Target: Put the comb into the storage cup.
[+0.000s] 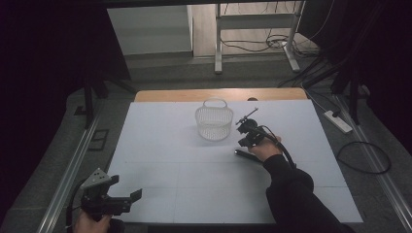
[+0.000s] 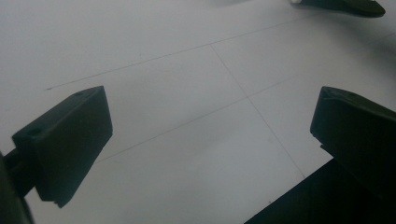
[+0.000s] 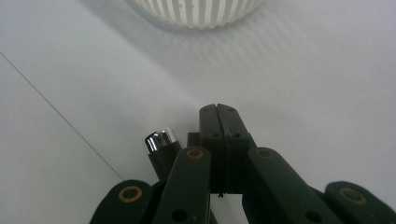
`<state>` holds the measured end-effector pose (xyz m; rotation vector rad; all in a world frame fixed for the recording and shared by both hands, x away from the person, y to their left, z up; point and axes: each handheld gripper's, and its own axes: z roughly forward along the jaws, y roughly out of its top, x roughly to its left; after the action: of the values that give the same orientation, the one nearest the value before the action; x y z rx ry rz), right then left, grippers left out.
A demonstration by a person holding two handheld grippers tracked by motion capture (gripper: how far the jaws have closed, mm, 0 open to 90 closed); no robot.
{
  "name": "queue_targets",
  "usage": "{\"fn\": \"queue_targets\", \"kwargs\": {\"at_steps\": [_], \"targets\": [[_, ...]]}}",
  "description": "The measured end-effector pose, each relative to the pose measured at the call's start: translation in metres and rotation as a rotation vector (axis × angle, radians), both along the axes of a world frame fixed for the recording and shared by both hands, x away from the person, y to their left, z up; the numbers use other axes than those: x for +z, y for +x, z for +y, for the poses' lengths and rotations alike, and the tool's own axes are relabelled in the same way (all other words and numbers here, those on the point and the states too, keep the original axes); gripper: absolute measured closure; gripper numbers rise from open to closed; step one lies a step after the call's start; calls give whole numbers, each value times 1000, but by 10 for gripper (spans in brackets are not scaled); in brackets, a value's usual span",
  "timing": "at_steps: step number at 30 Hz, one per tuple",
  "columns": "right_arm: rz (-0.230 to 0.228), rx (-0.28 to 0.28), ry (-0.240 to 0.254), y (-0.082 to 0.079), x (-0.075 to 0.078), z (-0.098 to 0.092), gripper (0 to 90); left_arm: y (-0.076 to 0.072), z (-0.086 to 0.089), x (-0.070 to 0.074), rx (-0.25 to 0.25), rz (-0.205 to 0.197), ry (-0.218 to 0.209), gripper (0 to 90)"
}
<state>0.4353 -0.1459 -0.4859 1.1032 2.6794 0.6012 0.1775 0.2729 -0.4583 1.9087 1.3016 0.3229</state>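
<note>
**Pen under my closed right jaws, basket just ahead**

Right of the white slotted basket (image 1: 214, 124), my right gripper (image 3: 218, 114) has its jaws pressed together, empty, above a dark pen (image 3: 161, 149) lying on the surface (image 1: 160, 160), probably to lift it in. My left gripper (image 1: 127, 200) waits near-left, jaws wide apart, empty. No writing is readable.

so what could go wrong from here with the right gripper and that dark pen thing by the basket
The right gripper has its jaws shut flat together, while the dark pen-like object with the silver tip lies beside and under the linkage, not between the pads. Lifting now would likely leave it on the table. Pressing down could make it roll or skid away. The white basket stands close ahead, so a forward push might knock it.
</note>
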Motion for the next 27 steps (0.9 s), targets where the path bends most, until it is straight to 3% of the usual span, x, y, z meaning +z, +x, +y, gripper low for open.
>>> {"fn": "queue_targets", "kwargs": {"at_steps": [15,27], "targets": [[11,-5,0,0,-16,3,891,0,0,0,0,0,-2,0],[11,37,11,-7,-15,10,891,0,0,0,1,3,-2,0]]}}
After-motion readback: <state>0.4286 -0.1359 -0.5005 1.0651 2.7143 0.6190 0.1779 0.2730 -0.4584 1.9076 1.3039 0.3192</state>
